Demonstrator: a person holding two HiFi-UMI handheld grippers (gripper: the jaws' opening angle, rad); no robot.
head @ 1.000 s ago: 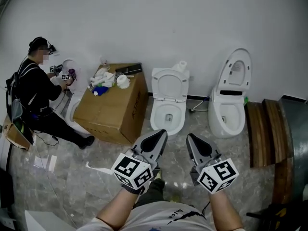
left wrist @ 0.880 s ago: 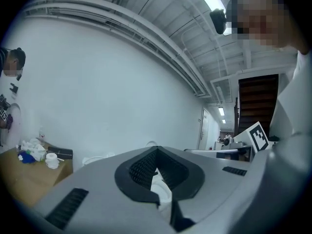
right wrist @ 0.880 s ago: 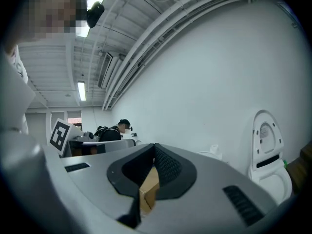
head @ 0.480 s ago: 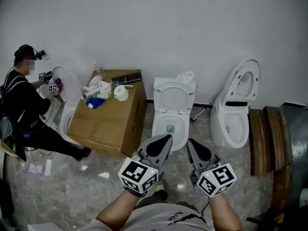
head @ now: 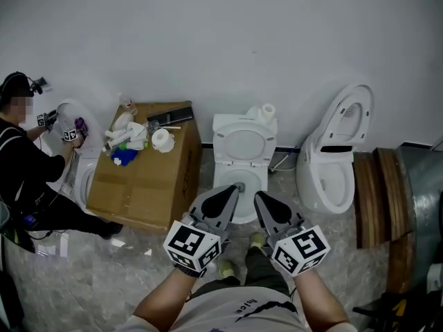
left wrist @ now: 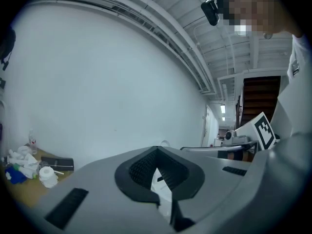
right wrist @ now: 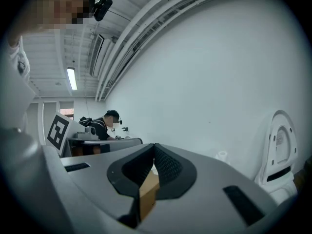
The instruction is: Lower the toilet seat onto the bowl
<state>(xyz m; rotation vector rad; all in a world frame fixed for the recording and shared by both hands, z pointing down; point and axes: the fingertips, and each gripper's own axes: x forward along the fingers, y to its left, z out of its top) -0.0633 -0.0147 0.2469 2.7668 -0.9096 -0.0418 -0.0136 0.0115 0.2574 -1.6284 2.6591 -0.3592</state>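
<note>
Both grippers are held low in front of the person, side by side and apart, pointing toward the white toilet at the middle of the back wall. The left gripper (head: 223, 199) is clenched on nothing: its dark pads meet at the tips, and only a thin sliver of white porcelain shows through the slit behind them. The right gripper (head: 264, 205) is clenched too and empty (the tan strip between its pads is the box farther off). The toilet seat (head: 220, 146) is raised, tilted back toward the wall with its ring facing the head view, and the bowl (head: 239, 180) lies open below it, just beyond the jaw tips. A toilet roll (head: 267, 111) sits at the toilet's rear right corner. A cardboard box (head: 149, 178) stands on the stone floor (head: 104, 268) just left of the toilet, with white rolls (head: 162, 139) along its far edge. To the right stands a second toilet (head: 325, 175), lid and seat upright. At the far left another person (head: 24, 171) crouches at a third toilet — markered grippers in hand.
</note>
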